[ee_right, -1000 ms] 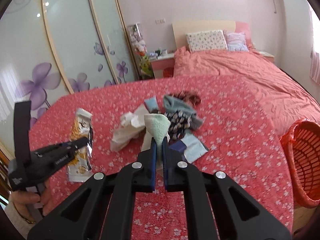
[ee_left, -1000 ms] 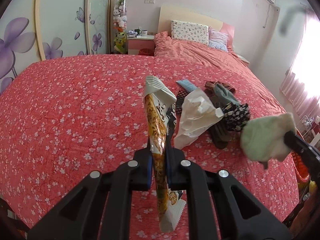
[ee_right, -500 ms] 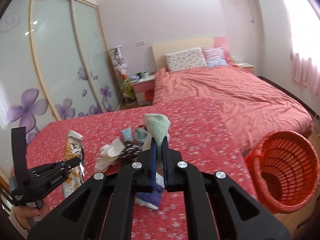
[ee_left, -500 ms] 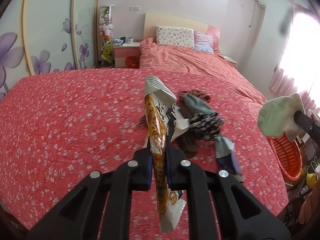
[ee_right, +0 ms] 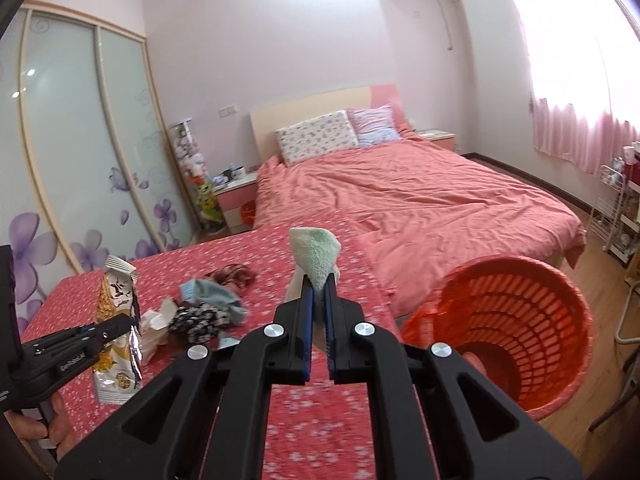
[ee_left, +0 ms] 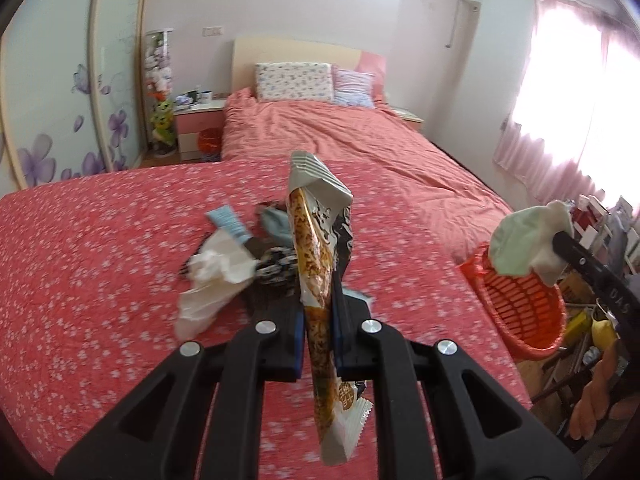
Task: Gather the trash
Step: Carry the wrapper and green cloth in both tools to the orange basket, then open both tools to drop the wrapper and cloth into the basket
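My left gripper [ee_left: 318, 308] is clamped on a tall snack wrapper [ee_left: 316, 280], which stands upright between the jaws with its crimped end hanging below. My right gripper [ee_right: 318, 300] is closed on a pale green cloth [ee_right: 316, 256] that pokes up above its tips. Only the left camera shows that cloth from the side, hanging over the rim of the orange basket [ee_left: 520, 312]. Only the right camera looks into the basket [ee_right: 520, 320], which stands on the wood floor just beside the red flowered cover [ee_right: 312, 420]. A crumpled tissue [ee_left: 216, 280] and dark socks [ee_right: 200, 320] lie together on that cover.
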The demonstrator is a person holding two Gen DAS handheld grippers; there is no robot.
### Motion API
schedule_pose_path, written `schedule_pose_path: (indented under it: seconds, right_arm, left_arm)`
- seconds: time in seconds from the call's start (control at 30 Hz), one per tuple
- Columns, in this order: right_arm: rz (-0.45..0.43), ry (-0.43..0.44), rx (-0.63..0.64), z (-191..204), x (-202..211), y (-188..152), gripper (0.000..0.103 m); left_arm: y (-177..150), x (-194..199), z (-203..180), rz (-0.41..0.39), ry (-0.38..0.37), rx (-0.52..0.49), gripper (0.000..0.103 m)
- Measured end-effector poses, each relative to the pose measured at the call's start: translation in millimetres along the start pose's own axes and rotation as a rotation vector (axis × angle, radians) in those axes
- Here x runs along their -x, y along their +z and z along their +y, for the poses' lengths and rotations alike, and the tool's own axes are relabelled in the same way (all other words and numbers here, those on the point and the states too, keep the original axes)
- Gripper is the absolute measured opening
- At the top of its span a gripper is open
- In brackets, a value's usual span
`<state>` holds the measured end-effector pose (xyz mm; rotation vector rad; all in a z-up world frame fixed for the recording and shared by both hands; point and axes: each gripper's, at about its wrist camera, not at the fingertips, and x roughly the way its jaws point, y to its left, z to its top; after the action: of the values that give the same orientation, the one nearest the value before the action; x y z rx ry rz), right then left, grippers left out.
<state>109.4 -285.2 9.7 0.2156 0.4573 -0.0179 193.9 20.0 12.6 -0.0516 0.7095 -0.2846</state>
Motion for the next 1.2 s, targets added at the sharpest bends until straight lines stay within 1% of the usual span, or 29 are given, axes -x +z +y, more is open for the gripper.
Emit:
schedule_pose_path:
  seconds: [0.27, 0.3, 0.33, 0.43, 0.7, 0.8, 0.9, 1.0, 1.03, 1.1, 1.13, 1.17, 1.2]
  right_arm:
    - [-0.028, -0.087, -0.061, -54, 8, 3, 0.006]
    - [-0.03, -0.099, -0.071, -62, 9, 3, 0.006]
    - [-0.033, -0.11, -0.083, -71, 9, 3, 0.006]
    - [-0.035, -0.137, -0.115, -94, 9, 1, 0.006]
    - [-0.025, -0.191, -0.186, -150, 4, -5, 0.006]
    - [-0.022, -0.204, -0.204, -162, 0, -6, 0.006]
    - [-0.023, -0.215, -0.218, -175, -3, -6, 0.006]
    - [-0.018, -0.227, -0.234, -188, -10, -7, 0.006]
    - [-0.017, -0.23, -0.238, -190, -12, -7, 0.006]
    - [-0.004, -0.234, -0.249, -195, -17, -7, 0.007]
    - [0.011, -0.23, -0.257, -198, -21, -8, 0.012]
    - [0.028, -0.226, -0.269, -202, -25, -10, 0.017]
    - [0.034, -0.229, -0.276, -204, -25, -12, 0.032]
  left_arm:
    - [8, -16, -67, 0.013, -0.127, -0.044, 0.012]
    - [9, -20, -81, 0.016, -0.152, -0.058, 0.012]
    - [8, -22, -85, 0.018, -0.165, -0.066, 0.012]
    - [8, -31, -114, 0.026, -0.215, -0.098, 0.012]
    - [7, -66, -193, 0.062, -0.338, -0.192, 0.012]
    - [7, -81, -219, 0.076, -0.373, -0.214, 0.012]
    - [6, -96, -243, 0.087, -0.395, -0.233, 0.012]
    - [6, -111, -262, 0.097, -0.401, -0.248, 0.013]
    - [7, -117, -268, 0.102, -0.397, -0.252, 0.016]
    - [6, -127, -276, 0.105, -0.373, -0.26, 0.026]
    - [7, -132, -280, 0.111, -0.361, -0.266, 0.035]
    - [6, -137, -281, 0.117, -0.348, -0.269, 0.038]
    - [6, -140, -282, 0.122, -0.343, -0.271, 0.038]
